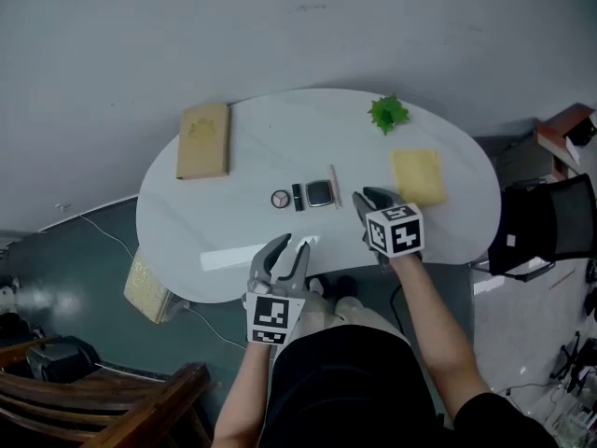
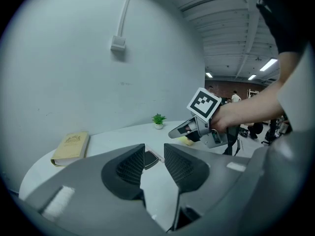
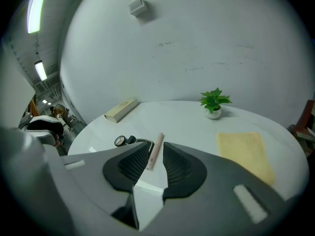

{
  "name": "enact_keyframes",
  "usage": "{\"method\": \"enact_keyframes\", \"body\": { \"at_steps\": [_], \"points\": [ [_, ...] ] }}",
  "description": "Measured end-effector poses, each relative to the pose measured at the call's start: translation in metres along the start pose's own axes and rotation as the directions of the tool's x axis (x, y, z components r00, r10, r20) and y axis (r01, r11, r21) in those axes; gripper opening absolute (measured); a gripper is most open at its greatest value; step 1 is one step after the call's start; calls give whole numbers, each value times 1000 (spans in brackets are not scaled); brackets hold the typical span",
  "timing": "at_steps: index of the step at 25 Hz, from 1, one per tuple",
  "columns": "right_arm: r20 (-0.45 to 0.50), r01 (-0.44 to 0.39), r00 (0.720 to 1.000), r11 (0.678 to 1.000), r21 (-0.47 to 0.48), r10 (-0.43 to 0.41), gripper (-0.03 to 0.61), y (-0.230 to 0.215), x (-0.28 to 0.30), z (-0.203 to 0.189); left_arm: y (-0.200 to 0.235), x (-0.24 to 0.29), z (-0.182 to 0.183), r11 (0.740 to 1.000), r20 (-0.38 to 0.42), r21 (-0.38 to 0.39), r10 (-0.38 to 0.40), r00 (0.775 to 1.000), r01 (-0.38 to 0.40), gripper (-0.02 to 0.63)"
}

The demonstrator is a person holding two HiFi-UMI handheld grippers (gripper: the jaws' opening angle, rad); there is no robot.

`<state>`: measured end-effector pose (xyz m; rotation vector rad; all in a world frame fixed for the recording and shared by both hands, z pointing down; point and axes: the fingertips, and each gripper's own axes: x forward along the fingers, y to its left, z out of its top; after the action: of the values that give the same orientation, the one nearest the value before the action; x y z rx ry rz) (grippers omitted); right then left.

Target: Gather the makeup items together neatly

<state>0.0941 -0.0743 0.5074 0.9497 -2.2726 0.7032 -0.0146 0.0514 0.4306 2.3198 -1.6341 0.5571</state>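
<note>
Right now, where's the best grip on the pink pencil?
Probably mid-shaft, from above, jaws across its width. The pink pencil lies flat, thin and long, with the square compact close on one side; the right hand-held gripper is nearest.

White oval table [image 1: 242, 161] w/ grey wall [image 1: 298, 26] behind, teal floor [image 1: 84, 259]; prob. wooden chair [image 1: 140, 404] bottom-left.

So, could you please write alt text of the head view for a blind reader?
Seen from above, four small makeup items lie in a row on a white table, between a book and a yellow cloth, a plant beyond. The left gripper and right gripper hover open and empty.
</note>
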Motion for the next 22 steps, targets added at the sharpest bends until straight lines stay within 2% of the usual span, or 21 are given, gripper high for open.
{"method": "enact_keyframes", "body": {
  "at_steps": [13, 22],
  "points": [
    [138, -97, 984, 984, -146, 117, 60, 25, -77, 14, -39, -12, 22, 998, 58, -14, 61, 996, -60, 117],
    [251, -95, 955, 963, -252, 160, 20, 55, -130, 29, -45, -29, 39, 996, 107, -26, 91, 990, -89, 117]
  ]
}}
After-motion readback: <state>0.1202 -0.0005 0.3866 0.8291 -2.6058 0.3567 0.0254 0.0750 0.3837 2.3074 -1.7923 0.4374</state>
